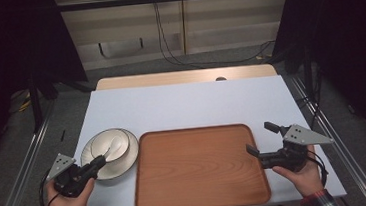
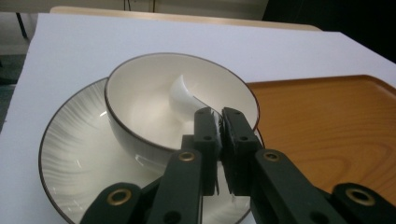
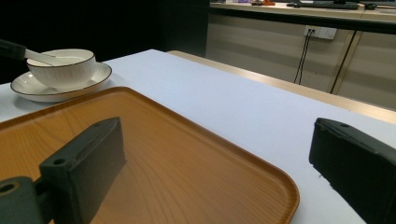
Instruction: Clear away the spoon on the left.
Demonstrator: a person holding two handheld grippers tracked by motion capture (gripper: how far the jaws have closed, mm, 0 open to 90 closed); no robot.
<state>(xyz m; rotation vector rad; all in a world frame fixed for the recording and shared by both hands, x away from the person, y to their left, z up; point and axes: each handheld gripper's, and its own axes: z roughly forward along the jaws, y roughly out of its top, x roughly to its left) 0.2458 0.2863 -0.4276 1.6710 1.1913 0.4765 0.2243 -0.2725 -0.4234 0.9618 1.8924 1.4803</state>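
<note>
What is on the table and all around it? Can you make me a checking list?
Surface: white table top, bare beyond the dishes and tray.
Job's things: wooden tray, nothing on it; bowl sits on a plate; white spoon in the bowl.
Clutter: nothing seen.
Grippers: left gripper shut on the spoon's handle; right gripper open at the tray's right edge.
Cables: black wires hang from a wall socket.
Surroundings: grey floor, dark curtains at both sides.

We're looking over a white table (image 1: 186, 102) with a wooden edge showing at its far side, grey floor (image 1: 167, 64) spreading beyond, black cables (image 1: 177, 58) trailing down a beige wall (image 1: 224, 24), dark curtains (image 1: 345, 28) hanging either side.
</note>
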